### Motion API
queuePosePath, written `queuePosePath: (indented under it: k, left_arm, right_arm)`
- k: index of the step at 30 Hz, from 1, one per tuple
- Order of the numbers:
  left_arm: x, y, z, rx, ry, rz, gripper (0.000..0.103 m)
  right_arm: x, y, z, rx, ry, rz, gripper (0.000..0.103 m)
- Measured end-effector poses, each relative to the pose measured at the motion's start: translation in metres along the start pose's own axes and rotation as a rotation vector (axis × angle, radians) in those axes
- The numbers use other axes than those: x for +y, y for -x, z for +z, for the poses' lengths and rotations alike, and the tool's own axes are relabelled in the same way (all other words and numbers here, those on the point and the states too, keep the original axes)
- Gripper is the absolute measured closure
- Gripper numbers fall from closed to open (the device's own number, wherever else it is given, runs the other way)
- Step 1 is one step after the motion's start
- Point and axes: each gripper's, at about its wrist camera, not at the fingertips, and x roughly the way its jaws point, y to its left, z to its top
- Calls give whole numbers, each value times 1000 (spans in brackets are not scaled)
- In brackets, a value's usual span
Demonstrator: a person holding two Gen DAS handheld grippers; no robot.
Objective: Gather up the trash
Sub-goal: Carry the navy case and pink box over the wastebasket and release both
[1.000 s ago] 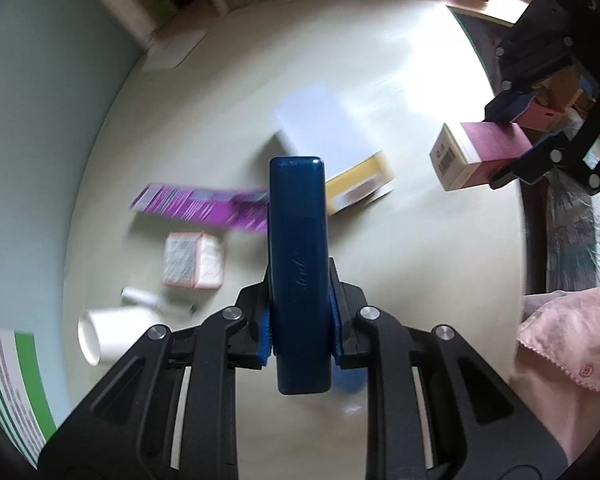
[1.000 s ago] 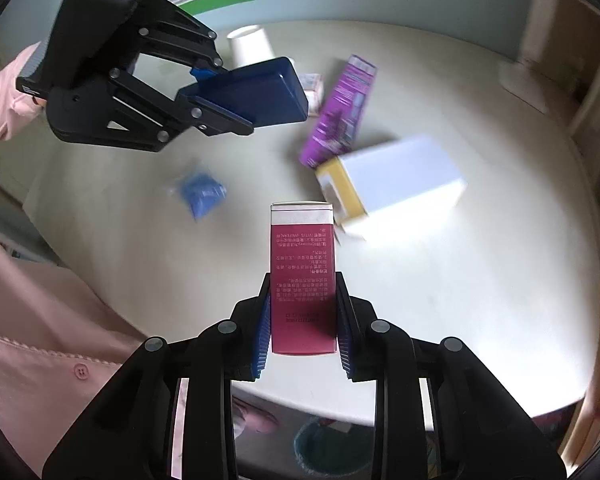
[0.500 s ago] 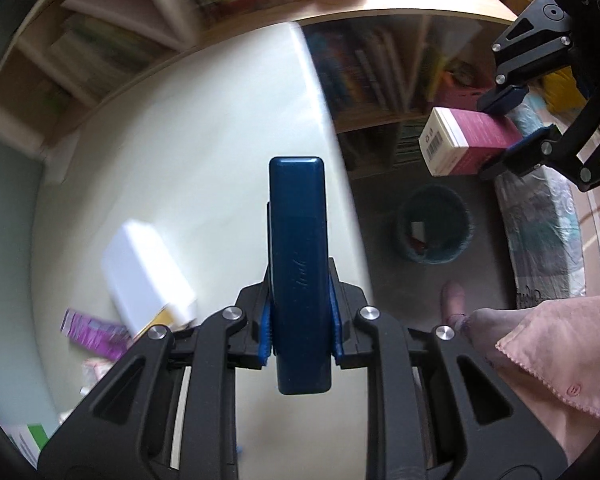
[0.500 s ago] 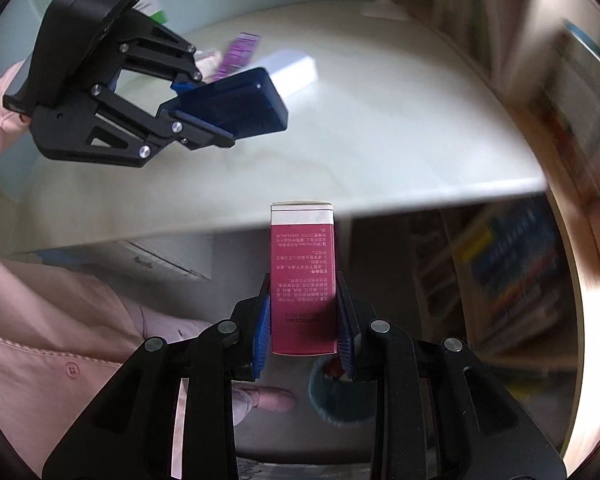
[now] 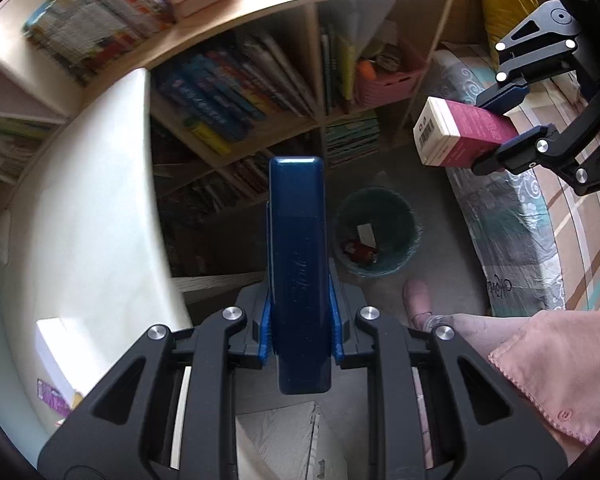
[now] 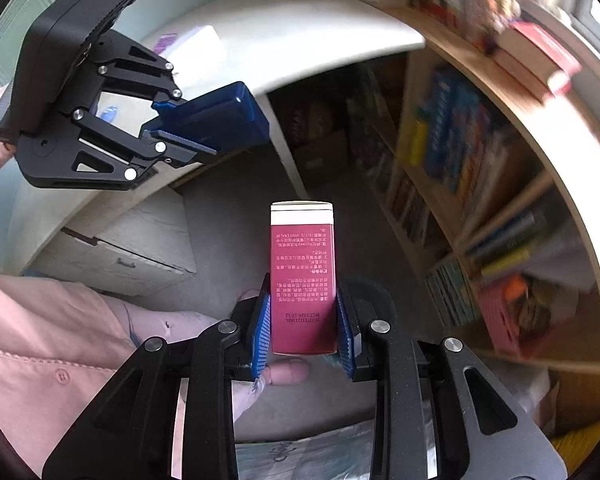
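My left gripper [image 5: 298, 332] is shut on a dark blue case [image 5: 298, 264], held in the air off the white table's edge; the case also shows in the right wrist view [image 6: 216, 120]. My right gripper [image 6: 302, 330] is shut on a maroon and white carton [image 6: 302, 280], which also shows in the left wrist view [image 5: 460, 136], up and to the right. A dark green trash bin [image 5: 404, 210] stands on the floor below, with some litter inside. In the right wrist view the carton hides most of the bin.
The white round table [image 5: 88, 216] lies to the left with a white box [image 5: 54, 344] and a purple packet [image 5: 52, 396] on it. A wooden bookshelf [image 5: 260, 92] stands behind the bin. A bed [image 5: 540, 216] is on the right. The person's leg and foot [image 5: 420, 300] are near the bin.
Both grippers have swung away from the tabletop toward the floor, keeping their loads. The bin and bookshelf now fill the left wrist view; the table has slid to the left.
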Motion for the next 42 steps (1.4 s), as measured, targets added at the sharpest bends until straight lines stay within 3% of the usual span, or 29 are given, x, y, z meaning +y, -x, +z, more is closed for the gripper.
queuePosePath:
  k: [16, 30, 38, 40, 41, 42]
  left_arm:
    - [-72, -95, 33, 143, 11, -113, 84]
    - [-93, -176, 38, 267, 55, -159, 84]
    - [-100, -209, 42, 317, 73, -193, 83]
    - [-102, -214, 42, 316, 72, -175, 75]
    - [-103, -217, 43, 320, 79, -175, 64]
    - [-102, -219, 44, 322, 90, -171, 41]
  right_arm:
    - [-59, -57, -77, 72, -288, 6, 74]
    - [-95, -116, -110, 124, -463, 54, 74]
    - [-108, -136, -117, 136, -496, 70, 72]
    - [-112, -139, -118, 132, -507, 68, 70]
    - [-115, -140, -118, 131, -522, 64, 55]
    - [-117, -139, -119, 124, -529, 60, 47]
